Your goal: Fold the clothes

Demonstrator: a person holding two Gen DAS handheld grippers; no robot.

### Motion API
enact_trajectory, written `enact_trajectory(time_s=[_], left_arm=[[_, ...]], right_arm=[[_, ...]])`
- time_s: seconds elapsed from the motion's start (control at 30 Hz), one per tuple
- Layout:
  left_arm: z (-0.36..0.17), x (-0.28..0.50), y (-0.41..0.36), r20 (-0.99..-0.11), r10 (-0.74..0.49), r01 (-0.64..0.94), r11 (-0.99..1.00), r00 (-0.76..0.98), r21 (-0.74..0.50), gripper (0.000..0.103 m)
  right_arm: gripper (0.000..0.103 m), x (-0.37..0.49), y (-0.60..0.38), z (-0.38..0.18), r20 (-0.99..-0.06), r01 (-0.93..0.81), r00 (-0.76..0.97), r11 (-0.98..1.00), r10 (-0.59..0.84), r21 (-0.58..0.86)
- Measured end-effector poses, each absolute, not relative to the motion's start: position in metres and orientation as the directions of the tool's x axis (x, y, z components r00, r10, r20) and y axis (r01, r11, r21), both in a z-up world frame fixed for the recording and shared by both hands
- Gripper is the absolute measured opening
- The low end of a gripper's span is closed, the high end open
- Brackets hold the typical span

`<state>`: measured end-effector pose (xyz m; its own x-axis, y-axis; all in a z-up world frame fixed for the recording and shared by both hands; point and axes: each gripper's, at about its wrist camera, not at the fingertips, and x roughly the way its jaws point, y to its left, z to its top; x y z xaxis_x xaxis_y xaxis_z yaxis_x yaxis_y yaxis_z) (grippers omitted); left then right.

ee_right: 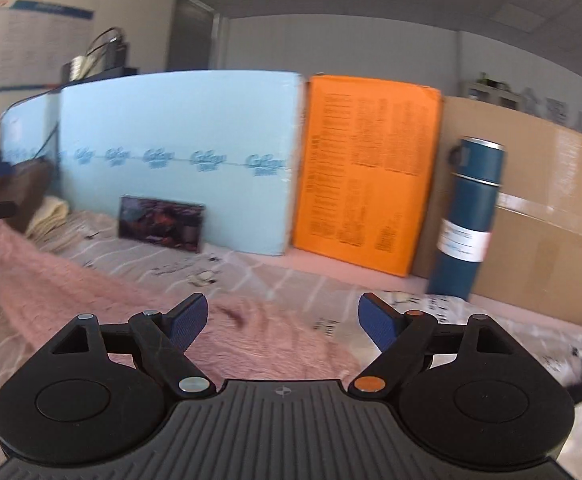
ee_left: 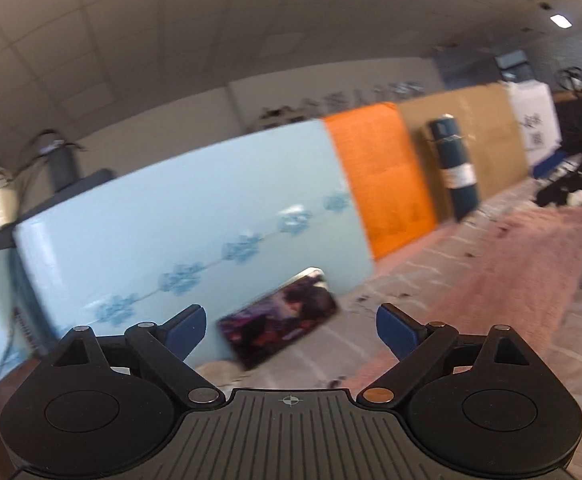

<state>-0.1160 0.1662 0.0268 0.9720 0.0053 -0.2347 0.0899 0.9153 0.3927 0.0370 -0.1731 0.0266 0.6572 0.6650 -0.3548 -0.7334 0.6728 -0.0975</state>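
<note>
**Both grippers empty above the pink garment**

I hold both tools clear of the cloth. The left gripper (ee_left: 290,330) has its blue pads spread wide with nothing between them. The right gripper (ee_right: 284,322) stands the same way, pads apart, nothing clamped.

Finding on position: the garment (ee_right: 91,304), a pink fuzzy piece, lies flat on the bed (ee_right: 251,276), which is covered by a pale printed sheet. In the right view it runs directly under and ahead of the right gripper and stretches away toward the bed's left side. In the left view the same piece shows ahead and to the right of the left gripper, reaching toward the bed's far right corner. I judge that the garment lies between my two hands, its long axis roughly across the bed, parallel to the back edge where the boards stand. The right gripper looks the nearer: cloth fills the gap below its pads, whereas the left one points mostly at the blue board (ee_left: 171,208) and the phone (ee_left: 279,316) propped against it.

Condition of the garment: plush nap, a few dark flecks, laid in a long band with a soft ridge along it. I cannot tell how many layers it holds.

A flask (ee_right: 467,216) stands at the back edge, well apart from the cloth.
</note>
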Motion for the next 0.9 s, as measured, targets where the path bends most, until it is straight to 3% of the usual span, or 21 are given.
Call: enact_trajectory(time_s=[0.1, 0.27, 0.33, 0.4, 0.43, 0.5, 0.6, 0.9], left_arm=[[0.016, -0.086, 0.150, -0.331, -0.076, 0.214, 0.888, 0.941, 0.406, 0.094], [-0.003, -0.047, 0.156, -0.502, -0.127, 0.291, 0.920, 0.855, 0.264, 0.092], [-0.011, -0.040, 0.162, -0.554, -0.168, 0.313, 0.933, 0.816, 0.179, 0.084], [-0.017, -0.038, 0.164, -0.571, -0.215, 0.334, 0.936, 0.792, 0.112, 0.058], [-0.020, -0.037, 0.166, -0.578, -0.238, 0.344, 0.936, 0.780, 0.079, 0.052], [-0.019, -0.042, 0.163, -0.564, -0.253, 0.358, 0.930, 0.786, 0.082, 0.025], [-0.012, -0.054, 0.158, -0.520, -0.243, 0.354, 0.927, 0.819, 0.124, 0.009], [0.024, -0.130, 0.132, -0.343, -0.211, 0.303, 0.922, 0.915, 0.240, 0.008]], right_arm=[[0.082, 0.047, -0.146, 0.021, -0.407, -0.791, 0.589, 0.600, 0.698, -0.118], [0.079, 0.081, -0.126, 0.007, -0.491, -0.804, 0.529, 0.593, 0.692, -0.031], [0.063, 0.085, -0.126, 0.000, -0.510, -0.810, 0.512, 0.587, 0.691, -0.018], [0.052, 0.086, -0.127, -0.006, -0.520, -0.820, 0.494, 0.572, 0.697, -0.014], [0.046, 0.084, -0.127, -0.008, -0.520, -0.825, 0.494, 0.564, 0.697, -0.028], [0.038, 0.080, -0.127, -0.008, -0.517, -0.833, 0.492, 0.551, 0.700, -0.047], [0.022, 0.072, -0.129, -0.003, -0.499, -0.845, 0.490, 0.530, 0.715, -0.070], [0.017, 0.012, -0.160, 0.029, -0.359, -0.858, 0.510, 0.494, 0.782, -0.143]])
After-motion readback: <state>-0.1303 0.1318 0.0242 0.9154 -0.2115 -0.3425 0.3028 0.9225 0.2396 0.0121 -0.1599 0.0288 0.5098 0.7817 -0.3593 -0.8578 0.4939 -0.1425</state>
